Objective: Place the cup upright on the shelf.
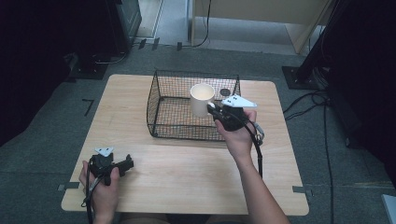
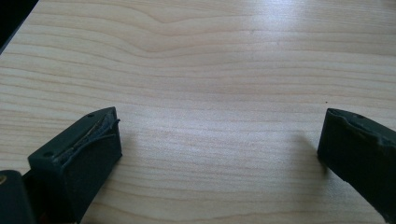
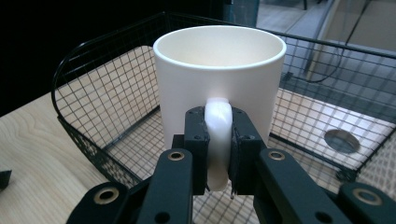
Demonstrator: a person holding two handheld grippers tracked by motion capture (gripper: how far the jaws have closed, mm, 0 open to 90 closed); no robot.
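1. Looking down from the high view, a wooden table (image 1: 154, 186) sits on a grey floor, with a black wire basket (image 1: 156, 100) on its far half. A person's forearms come in from the bottom edge. The right gripper (image 1: 212, 108) is raised at the basket's right front part, and it holds a cream mug (image 1: 201, 99) upright by the handle. The mug hangs over the inside of the basket, above its mesh floor. A small dark disc (image 1: 225, 92) lies in the basket's far right corner. The left gripper (image 1: 127, 163) rests low over the near left part of the table, well apart from the basket, with its tips pointing right.

2. Looking along the left gripper's own view, its two black jaws stand spread wide, one at each lower corner. Bare pale wood grain of the table (image 2: 210, 70) lies between them, and they grip nothing.

3. Looking along the right gripper's own view, its two black jaws are pressed in on the mug's white handle (image 3: 218, 121), pinching it from both sides. The mug (image 3: 219, 70) stands upright straight ahead, its open rim level and its inside not visible. The wire basket (image 3: 84, 93) spreads behind and below the mug. The dark disc (image 3: 342, 140) lies flat on the mesh floor at the right. A strip of table (image 3: 32, 154) shows at the lower left, outside the basket wall.
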